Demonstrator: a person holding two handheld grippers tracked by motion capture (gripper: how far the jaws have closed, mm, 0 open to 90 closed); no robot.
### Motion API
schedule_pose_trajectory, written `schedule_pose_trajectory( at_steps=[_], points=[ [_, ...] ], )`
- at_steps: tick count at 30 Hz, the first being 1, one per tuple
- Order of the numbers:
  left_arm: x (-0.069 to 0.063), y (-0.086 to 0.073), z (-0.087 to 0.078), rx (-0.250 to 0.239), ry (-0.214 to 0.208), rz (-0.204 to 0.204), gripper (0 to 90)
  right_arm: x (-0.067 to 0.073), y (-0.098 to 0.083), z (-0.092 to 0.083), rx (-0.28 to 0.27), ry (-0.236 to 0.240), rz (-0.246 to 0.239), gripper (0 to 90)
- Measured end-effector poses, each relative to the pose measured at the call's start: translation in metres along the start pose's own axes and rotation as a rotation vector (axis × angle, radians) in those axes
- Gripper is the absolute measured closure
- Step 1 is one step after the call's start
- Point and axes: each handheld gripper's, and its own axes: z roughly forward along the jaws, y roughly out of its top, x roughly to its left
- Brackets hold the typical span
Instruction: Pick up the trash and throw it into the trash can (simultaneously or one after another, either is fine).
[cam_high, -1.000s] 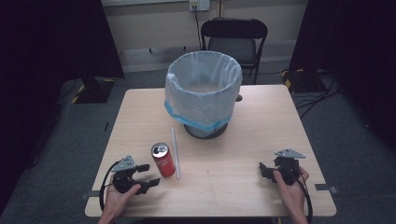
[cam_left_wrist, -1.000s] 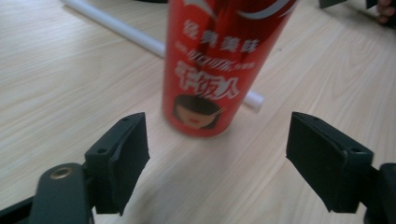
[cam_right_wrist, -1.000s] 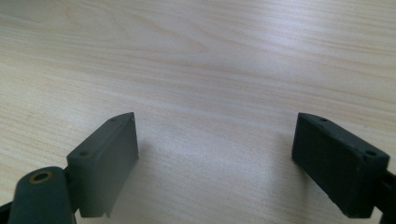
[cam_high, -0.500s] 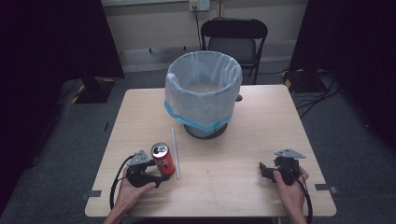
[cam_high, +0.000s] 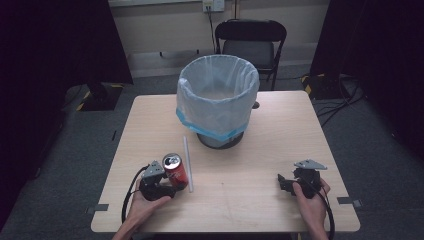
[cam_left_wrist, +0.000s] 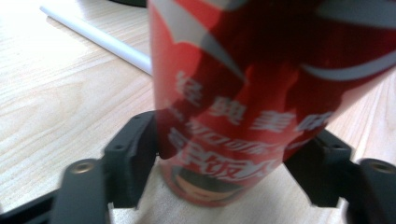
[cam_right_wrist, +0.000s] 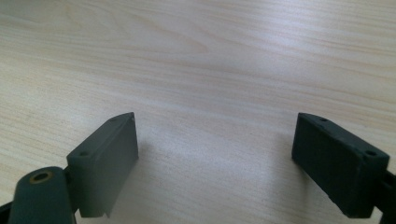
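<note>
Left gripper (cam_left_wrist: 224, 172) jaws just closing, pressed on both sides of upright red soda can (cam_left_wrist: 261, 93). White straw (cam_left_wrist: 98, 35) beyond can. Right gripper (cam_right_wrist: 215, 154) jaws open over bare counter (cam_right_wrist: 210, 60).

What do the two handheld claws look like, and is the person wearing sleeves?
Both are black: the left claw and right claw each carry a grey three-cornered plate and trail a black cable. The jaw pads are flat black blocks with small screw holes, with a brass-coloured pivot beside them. Forearms are bare, no sleeves.

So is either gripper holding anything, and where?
The left gripper is closed on the red can, low on its sides. The right gripper holds nothing.
</note>
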Motion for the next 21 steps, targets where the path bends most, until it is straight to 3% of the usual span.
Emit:
schedule_pose_trajectory(
  at_steps=[3, 5, 13, 21],
  points=[
    [0.001, 0.001, -0.002, -0.006, 0.006, -0.001, 33.1, 0.000, 0.000, 0.000, 0.000, 0.000, 0.000, 13.7],
    [0.003, 0.001, -0.005, -0.022, -0.002, -0.027, 33.9, 0.000, 0.000, 0.000, 0.000, 0.000, 0.001, 13.6],
    [0.002, 0.003, -0.009, -0.022, 0.005, -0.027, 34.1, 0.000, 0.000, 0.000, 0.000, 0.000, 0.000, 13.7],
    [0.001, 0.005, -0.017, -0.059, 0.011, -0.042, 34.1, 0.000, 0.000, 0.000, 0.000, 0.000, 0.000, 13.7]
  ],
)
